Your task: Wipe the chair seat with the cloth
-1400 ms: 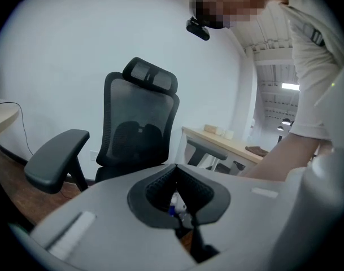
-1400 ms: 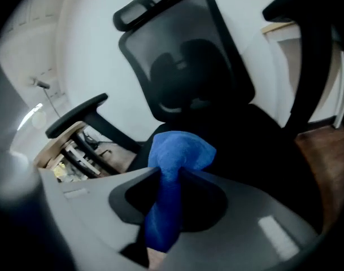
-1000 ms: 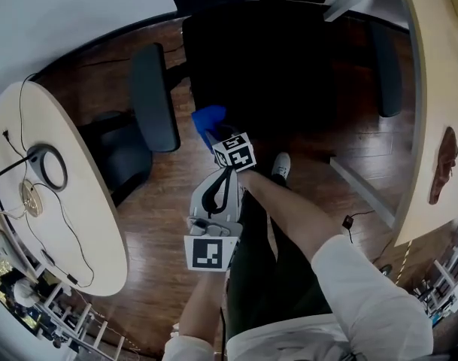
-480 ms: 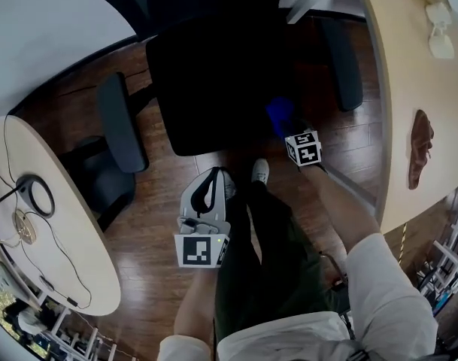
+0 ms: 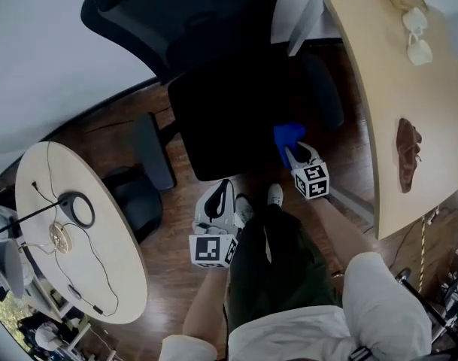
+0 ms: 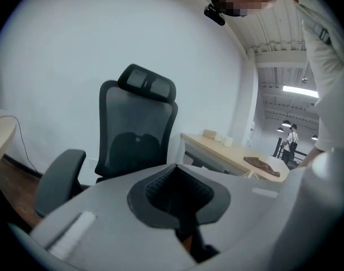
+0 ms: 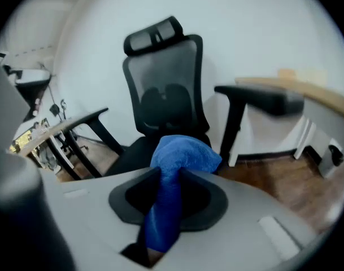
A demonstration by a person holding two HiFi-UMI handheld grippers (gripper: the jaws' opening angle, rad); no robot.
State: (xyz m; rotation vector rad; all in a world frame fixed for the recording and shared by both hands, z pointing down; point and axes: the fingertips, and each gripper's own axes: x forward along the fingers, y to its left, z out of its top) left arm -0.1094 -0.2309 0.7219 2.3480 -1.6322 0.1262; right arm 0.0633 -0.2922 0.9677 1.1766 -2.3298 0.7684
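Note:
The black office chair shows its seat (image 5: 225, 119) in the middle of the head view, with its mesh back (image 5: 176, 13) beyond. A blue cloth (image 5: 287, 136) hangs at the seat's front right corner, and my right gripper (image 5: 299, 155) is shut on it. Contact between cloth and seat cannot be told. In the right gripper view the cloth (image 7: 180, 157) bunches out past the jaws (image 7: 169, 188), in front of the chair back (image 7: 163, 89). My left gripper (image 5: 222, 194) is shut and holds nothing, low by the person's leg, short of the seat's front edge. Its own view looks at the chair back (image 6: 139, 129).
The chair's armrests (image 5: 155, 153) (image 5: 323, 89) flank the seat. A round table (image 5: 101, 277) with cables and a ring stands at the left. A long desk (image 5: 371, 104) at the right carries a brown cloth (image 5: 407, 153) and white cups (image 5: 417, 32). The person's foot (image 5: 274, 194) is near the seat's front.
My right gripper has carried the blue cloth from the seat's front left to its front right corner. The left gripper has kept its place by the leg. The head view has shifted.

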